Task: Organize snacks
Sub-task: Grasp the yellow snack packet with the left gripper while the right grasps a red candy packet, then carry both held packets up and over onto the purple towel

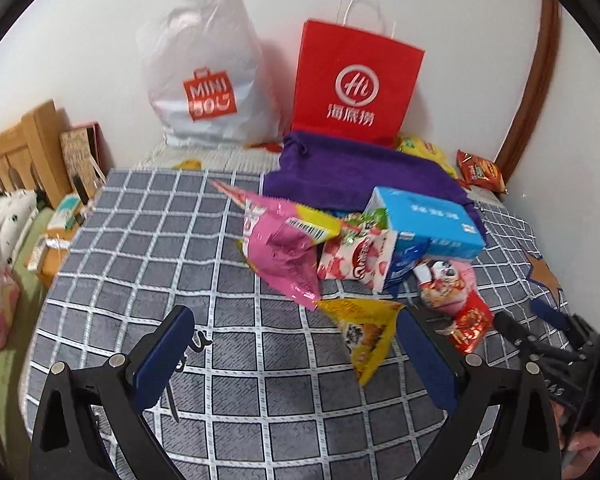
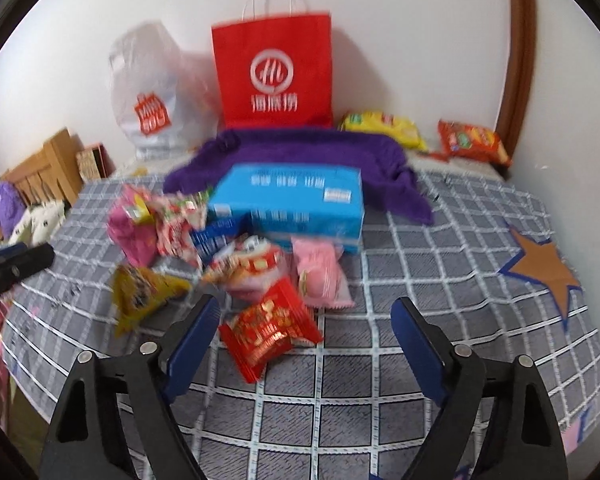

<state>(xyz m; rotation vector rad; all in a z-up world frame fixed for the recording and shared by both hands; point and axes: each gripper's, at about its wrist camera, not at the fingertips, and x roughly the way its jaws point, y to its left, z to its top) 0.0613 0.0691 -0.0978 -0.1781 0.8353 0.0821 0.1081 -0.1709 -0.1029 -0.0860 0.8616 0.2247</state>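
The right tool (image 2: 304,344) hangs with jaws apart over the red snack packet (image 2: 270,326), gripping nothing; the left tool (image 1: 296,350), also wide and empty, frames the yellow packet (image 1: 364,330), likely the nearest pick. The snack pile (image 2: 236,236) sits mid-bed on the checked blanket (image 2: 440,280), before the purple cloth (image 2: 320,152) and red paper bag (image 2: 274,76); blur hides most labels.

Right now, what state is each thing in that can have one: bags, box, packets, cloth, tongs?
Red paper bag: upright against the wall.
White plastic bag: upright, bulging.
Blue box: lying flat, closed.
Purple cloth: crumpled behind the box.
Red packet: sealed, lying on the checked blanket, between the right tongs' jaws, untouched.
Yellow packet: sealed, lying flat.
Left tongs: open, empty.
Right tongs: open.
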